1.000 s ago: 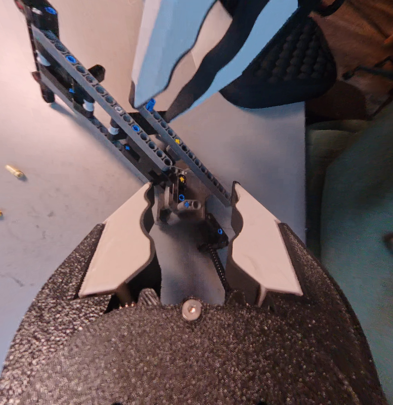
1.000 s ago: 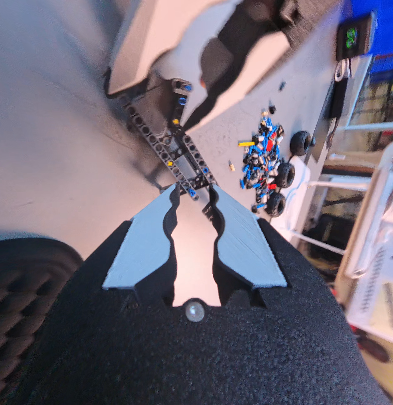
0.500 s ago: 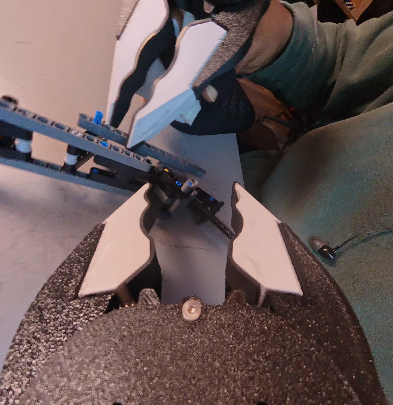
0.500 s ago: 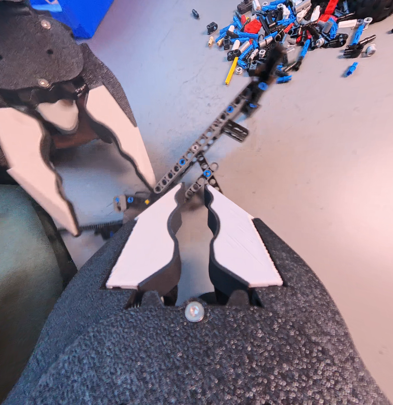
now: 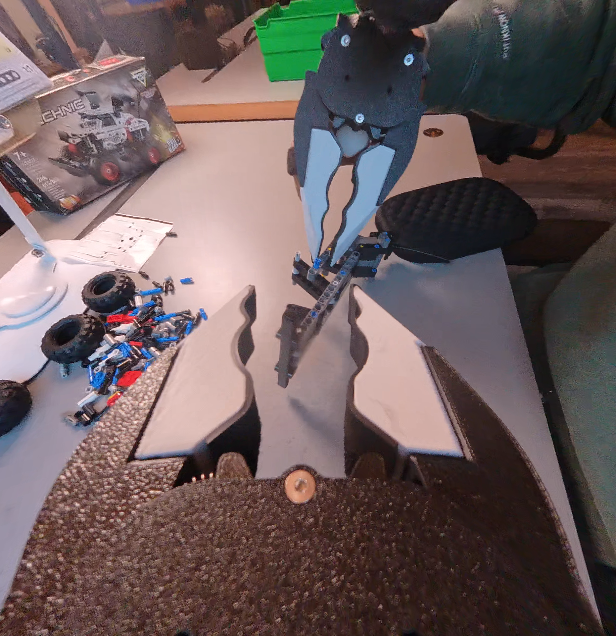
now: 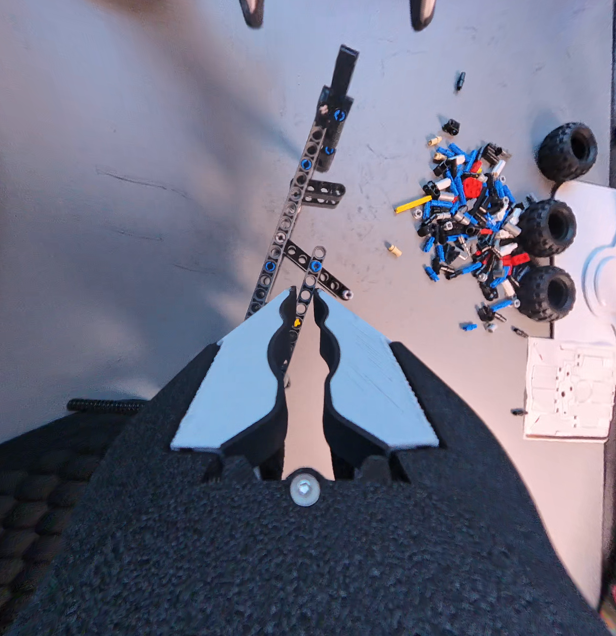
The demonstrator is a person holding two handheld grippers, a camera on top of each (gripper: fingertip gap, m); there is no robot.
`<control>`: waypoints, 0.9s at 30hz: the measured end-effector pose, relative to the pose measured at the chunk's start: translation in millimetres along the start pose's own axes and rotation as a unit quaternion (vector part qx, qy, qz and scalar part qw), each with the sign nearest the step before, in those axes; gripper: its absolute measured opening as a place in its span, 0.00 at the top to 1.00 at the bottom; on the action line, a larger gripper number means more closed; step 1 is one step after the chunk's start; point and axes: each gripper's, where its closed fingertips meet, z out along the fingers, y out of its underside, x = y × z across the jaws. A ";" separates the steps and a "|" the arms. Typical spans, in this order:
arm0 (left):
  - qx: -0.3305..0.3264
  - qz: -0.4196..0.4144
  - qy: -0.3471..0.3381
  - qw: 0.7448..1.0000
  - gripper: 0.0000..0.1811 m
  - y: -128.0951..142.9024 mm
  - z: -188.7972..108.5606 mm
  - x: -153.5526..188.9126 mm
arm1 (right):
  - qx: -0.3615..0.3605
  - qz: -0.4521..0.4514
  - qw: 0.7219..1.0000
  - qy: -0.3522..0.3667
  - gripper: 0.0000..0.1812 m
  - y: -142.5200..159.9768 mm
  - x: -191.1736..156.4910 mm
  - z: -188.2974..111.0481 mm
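Pinching a thin grey holed beam of the brick frame (image 6: 292, 220), the right gripper (image 6: 303, 292) has its jaws nearly pressed together on that beam, which runs down between the two white fingers (image 6: 237, 371). Seen from the left wrist view, the same right gripper (image 5: 325, 254) points down from above and lifts the near end of the brick frame (image 5: 320, 303) off the grey table (image 5: 230, 192), so the frame hangs tilted, its far end toward the left gripper. The frame is built of long grey and black holed beams joined by blue pins, with short black cross pieces and one yellow pin.

The left gripper (image 5: 301, 294) hovers close to the frame's lower end with its jaws spread wide; the blurred black end of the frame sits in the gap between them, and I cannot tell whether it touches either finger.

A green sleeve (image 5: 526, 62) reaches in behind the right gripper. To the side, a pile of loose parts (image 6: 471, 220) in blue, black, red and grey lies on the table, with three black tyres (image 6: 547, 227) just beside it. A printed sheet (image 5: 127, 241) lies near a white lamp base (image 5: 28, 292). Farther back stand a toy box (image 5: 93, 134) and a green bin (image 5: 296, 38), and a black padded armrest (image 5: 454, 216) sits at the table's edge.
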 end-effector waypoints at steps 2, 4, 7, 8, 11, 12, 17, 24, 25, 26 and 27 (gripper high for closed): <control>0.018 -0.017 0.005 1.000 0.68 -2.7 -8.7 -3.4 | -0.001 -0.037 0.999 -0.011 0.96 -3.7 0.0 3.6; 0.033 -0.038 0.023 0.998 0.65 0.2 -9.9 -1.9 | 0.013 -0.063 0.998 -0.028 0.96 -11.5 -4.7 8.2; -0.009 -0.058 0.075 0.995 0.54 22.5 6.7 15.9 | 0.025 -0.069 0.996 -0.050 0.96 -20.5 -9.4 18.6; -0.029 -0.054 0.084 0.995 0.54 31.7 14.2 22.0 | 0.031 -0.071 0.995 -0.055 0.96 -23.5 -10.9 22.1; -0.100 -0.034 0.081 0.991 0.58 61.3 35.3 29.7 | 0.057 -0.068 0.994 -0.070 0.96 -34.2 -14.6 27.9; -0.117 -0.031 0.076 0.990 0.61 68.6 40.5 30.1 | 0.063 -0.067 0.993 -0.071 0.96 -36.6 -15.3 29.6; -0.159 -0.033 0.054 0.985 0.75 84.3 51.6 26.8 | 0.064 -0.056 0.994 -0.068 0.96 -37.7 -15.4 37.9; -0.142 -0.059 0.067 0.986 0.77 84.1 53.8 29.8 | 0.095 0.007 0.991 -0.091 0.96 -45.9 -13.1 40.4; -0.140 -0.062 0.068 0.986 0.77 84.2 54.0 29.5 | 0.097 0.012 0.991 -0.095 0.96 -46.0 -13.1 40.8; -0.137 -0.065 0.069 0.986 0.77 84.1 53.9 29.6 | 0.099 0.019 0.990 -0.100 0.96 -45.8 -13.3 41.0; -0.134 -0.070 0.071 0.986 0.77 84.0 54.0 30.1 | 0.100 0.028 0.989 -0.107 0.96 -45.6 -14.2 41.4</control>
